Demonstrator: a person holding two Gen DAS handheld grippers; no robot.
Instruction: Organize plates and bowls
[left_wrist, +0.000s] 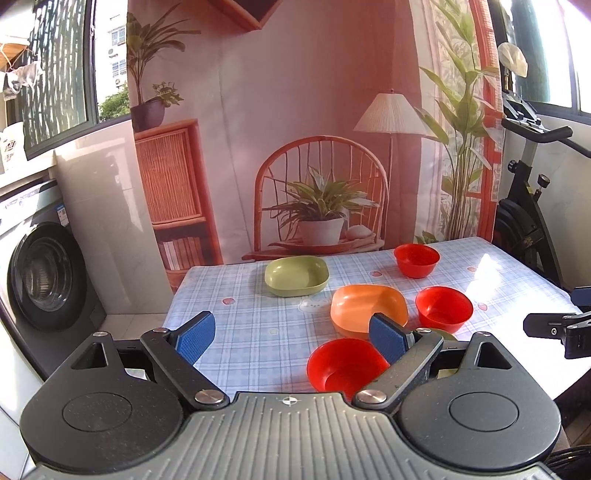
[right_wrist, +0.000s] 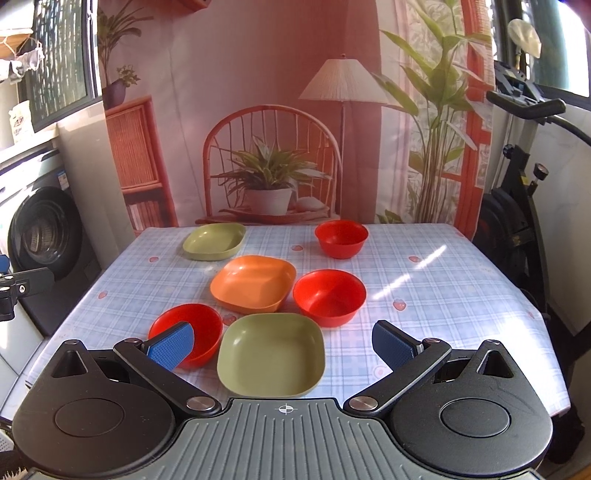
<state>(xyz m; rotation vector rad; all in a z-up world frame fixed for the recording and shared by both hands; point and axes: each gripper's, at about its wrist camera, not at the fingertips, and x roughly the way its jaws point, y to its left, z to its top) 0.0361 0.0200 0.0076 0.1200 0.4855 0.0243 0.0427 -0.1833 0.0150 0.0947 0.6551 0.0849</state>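
Right wrist view: the right tool (right_wrist: 282, 345) is hovering over the near edge of a table (right_wrist: 424, 266) covered in pale blue check cloth, its blue pads spread wide and holding nothing. A green plate (right_wrist: 271, 354) is lying between the pads, nearest the camera. A red bowl (right_wrist: 195, 326) is sitting just left of it, partly behind the left pad. An orange plate (right_wrist: 255, 282) is lying behind them, with a second red bowl (right_wrist: 328, 295) just to its right. Farther back, a second green plate (right_wrist: 214, 240) and a third red bowl (right_wrist: 341, 238) are standing apart from each other.

In the left wrist view, the left tool (left_wrist: 291, 334) is also gaping open and empty, hanging over the table's left part, with the near red bowl partly behind its right pad.
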